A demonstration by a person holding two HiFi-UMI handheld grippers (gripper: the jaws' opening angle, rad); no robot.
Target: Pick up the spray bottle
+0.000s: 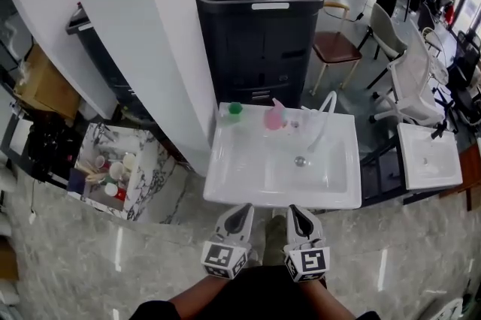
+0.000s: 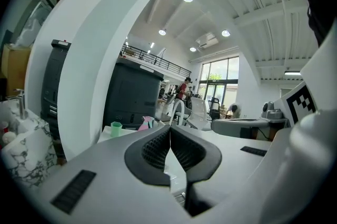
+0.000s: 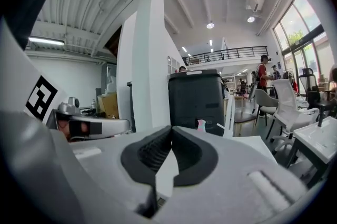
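Observation:
A pink spray bottle (image 1: pixel 274 116) stands on the back ledge of a white sink (image 1: pixel 248 183), between a green cup (image 1: pixel 235 111) and the white faucet (image 1: pixel 325 116). My left gripper (image 1: pixel 239 215) and right gripper (image 1: pixel 299 215) hang side by side just short of the sink's near edge, both shut with nothing between the jaws. In the left gripper view the shut left gripper (image 2: pixel 170 131) points toward the spray bottle (image 2: pixel 146 123) and the cup (image 2: pixel 116 129), far ahead. In the right gripper view the spray bottle (image 3: pixel 201 125) shows small above the shut right gripper (image 3: pixel 171 133).
A black cabinet (image 1: pixel 259 18) stands behind the sink, and a wide white pillar (image 1: pixel 150 25) rises at its left. A marble shelf with several cups (image 1: pixel 113 172) lies lower left. A second white sink (image 1: pixel 428 157) and chairs (image 1: pixel 409 78) are on the right.

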